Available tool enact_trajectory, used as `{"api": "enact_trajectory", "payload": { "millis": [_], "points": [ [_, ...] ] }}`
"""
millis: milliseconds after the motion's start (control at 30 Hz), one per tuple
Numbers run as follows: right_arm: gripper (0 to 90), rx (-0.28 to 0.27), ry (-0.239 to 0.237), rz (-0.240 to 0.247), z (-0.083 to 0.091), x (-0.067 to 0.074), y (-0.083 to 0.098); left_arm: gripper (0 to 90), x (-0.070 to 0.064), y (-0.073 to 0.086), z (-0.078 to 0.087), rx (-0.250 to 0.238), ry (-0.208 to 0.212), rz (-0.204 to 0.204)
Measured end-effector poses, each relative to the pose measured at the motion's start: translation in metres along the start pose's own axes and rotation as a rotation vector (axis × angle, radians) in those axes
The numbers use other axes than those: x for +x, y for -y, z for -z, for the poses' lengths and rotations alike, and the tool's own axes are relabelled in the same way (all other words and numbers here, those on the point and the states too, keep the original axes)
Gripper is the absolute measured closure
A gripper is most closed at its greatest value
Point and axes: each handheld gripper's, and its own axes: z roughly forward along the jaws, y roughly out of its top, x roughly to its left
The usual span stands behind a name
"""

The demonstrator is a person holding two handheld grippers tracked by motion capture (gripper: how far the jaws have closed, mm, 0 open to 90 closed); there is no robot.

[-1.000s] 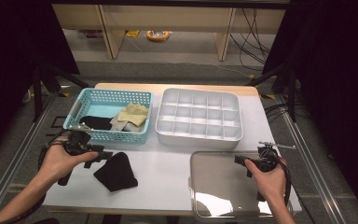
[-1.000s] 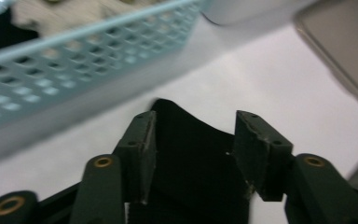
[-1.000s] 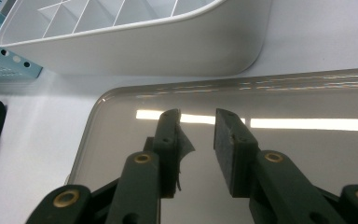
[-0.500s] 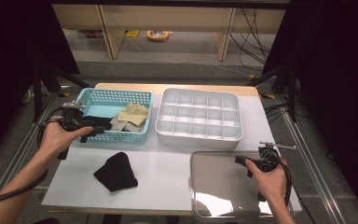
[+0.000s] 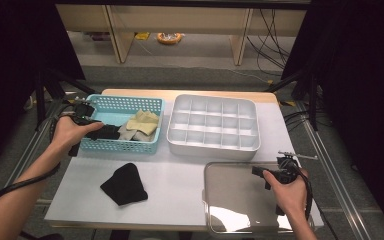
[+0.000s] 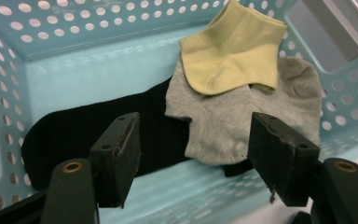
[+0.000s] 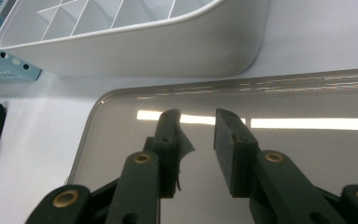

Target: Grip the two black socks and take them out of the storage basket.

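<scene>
Left gripper (image 5: 96, 131) over the near-left corner of the teal basket (image 5: 152, 145), jaws just opened wide and gripping nothing, straddling the black sock (image 6: 74, 133) and grey sock (image 6: 242, 121) inside; yellow sock (image 6: 230, 49) farther in. Right gripper (image 5: 258, 172) half-open and unladen above the tray lid (image 5: 230, 205). Balled black sock (image 5: 125, 184) on bare table between basket and lid, clear all round.

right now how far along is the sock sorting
Early. One black sock lies on the table, out of the basket. The left gripper, jaws just opened and nothing between them, is over the basket's black sock, grey sock and yellow sock. The divided tray holds none. The right gripper waits open over the clear lid.
</scene>
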Motion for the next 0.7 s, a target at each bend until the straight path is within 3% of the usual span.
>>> {"api": "enact_trajectory", "payload": {
  "millis": [33, 67, 100, 367, 467, 533, 600, 700],
  "points": [
    [71.0, -0.007, 0.001, 0.023, 0.0, -0.001, 0.0, 34.3, 0.001, -0.002, -0.003, -0.002, -0.004, 0.001],
    [71.0, 0.023, 0.004, -0.029, 0.002, 0.002, 0.0, 34.6, 0.003, -0.004, -0.004, 0.025, -0.002, -0.007],
    [70.9, 0.026, -0.008, -0.05, 0.002, 0.003, 0.0, 34.7, 0.004, -0.005, -0.006, 0.034, -0.005, -0.01],
    [70.8, 0.004, 0.009, 0.002, 0.002, -0.001, 0.0, 35.9, 0.009, -0.013, -0.022, 0.081, -0.021, -0.008],
    [70.7, -0.003, -0.013, 0.008, 0.001, -0.002, 0.0, 36.5, 0.014, -0.013, -0.027, 0.089, -0.044, -0.001],
    [70.6, -0.004, -0.004, 0.016, 0.001, -0.003, 0.0, 37.0, 0.015, -0.013, -0.03, 0.091, -0.064, 0.025],
    [70.6, -0.004, -0.004, 0.015, 0.001, -0.003, 0.0, 37.5, 0.017, -0.015, -0.032, 0.128, -0.053, -0.004],
    [70.6, 0.0, 0.003, 0.007, 0.002, -0.002, 0.0, 37.5, 0.011, -0.013, -0.037, 0.135, -0.023, 0.021]
  ]
}}
